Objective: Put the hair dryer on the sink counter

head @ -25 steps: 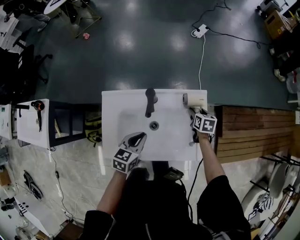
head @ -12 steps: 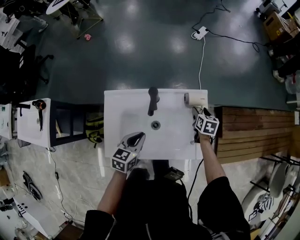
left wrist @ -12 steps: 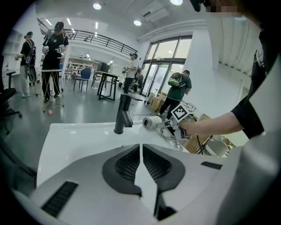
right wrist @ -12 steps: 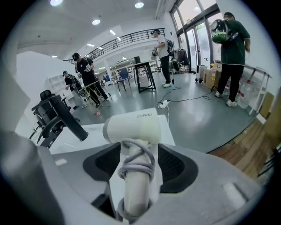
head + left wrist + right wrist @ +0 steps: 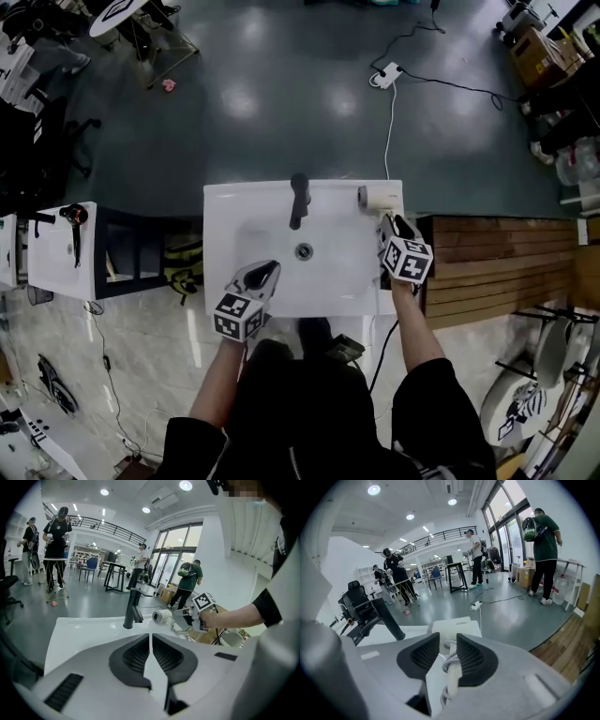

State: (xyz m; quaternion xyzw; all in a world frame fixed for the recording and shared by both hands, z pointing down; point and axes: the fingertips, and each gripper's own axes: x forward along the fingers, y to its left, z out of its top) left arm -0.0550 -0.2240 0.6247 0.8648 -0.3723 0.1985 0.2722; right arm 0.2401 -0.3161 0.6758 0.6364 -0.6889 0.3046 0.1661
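Sink counter: hair dryer is laid at back-right corner. Right gripper jaws closing about its handle, unpinched; repositioning is judged likely. Left gripper pressed together, empty.

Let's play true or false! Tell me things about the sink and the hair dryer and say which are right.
The hair dryer lies on the sink counter's far right corner. True.
The left tool grips the faucet. False: its jaws are shut on nothing, over the counter's front part.
The faucet is black. True.
The right tool is far from the hair dryer. False: its jaws are closing with the dryer's handle between them.
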